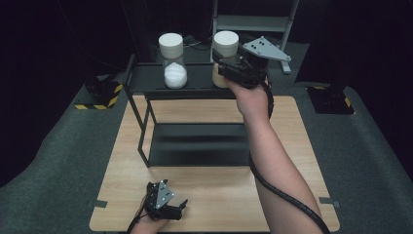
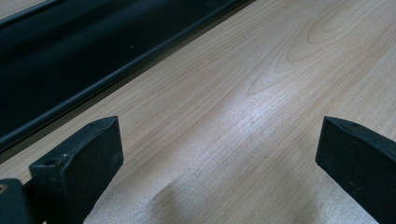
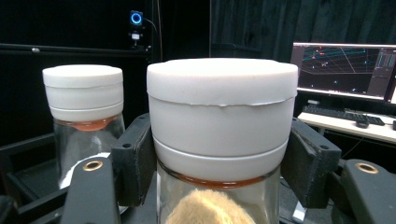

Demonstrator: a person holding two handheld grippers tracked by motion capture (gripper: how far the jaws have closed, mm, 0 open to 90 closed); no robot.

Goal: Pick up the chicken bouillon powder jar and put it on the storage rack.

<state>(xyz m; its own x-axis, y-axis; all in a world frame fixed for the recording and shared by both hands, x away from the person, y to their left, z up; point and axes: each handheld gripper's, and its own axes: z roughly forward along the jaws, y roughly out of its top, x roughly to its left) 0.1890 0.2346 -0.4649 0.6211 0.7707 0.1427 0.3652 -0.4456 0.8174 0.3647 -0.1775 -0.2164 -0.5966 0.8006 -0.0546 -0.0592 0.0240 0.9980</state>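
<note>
Gripping a glass jar point(image 3: 219, 140) just under its wide white lid point(image 3: 222, 88), the right gripper point(image 1: 233, 68) has both black jaws pressed against the jar's sides, with tan material showing through the glass at the bottom of the right gripper view. From the high view, this jar point(image 1: 225, 51) is at the far right of the black rack's top shelf point(image 1: 146, 78), at shelf height; whether it rests on the shelf or hangs just above it I cannot tell. A second jar point(image 1: 173, 61), white-lidded and holding white powder, stands upright on the same shelf to the left, apart from the held one. The rack's lower shelf point(image 1: 197, 144) lies on the wooden table point(image 1: 302, 146). Near the table's near edge, left of centre, the left gripper point(image 1: 170, 210) rests low with its jaws spread wide over bare wood, nothing between them.
</note>
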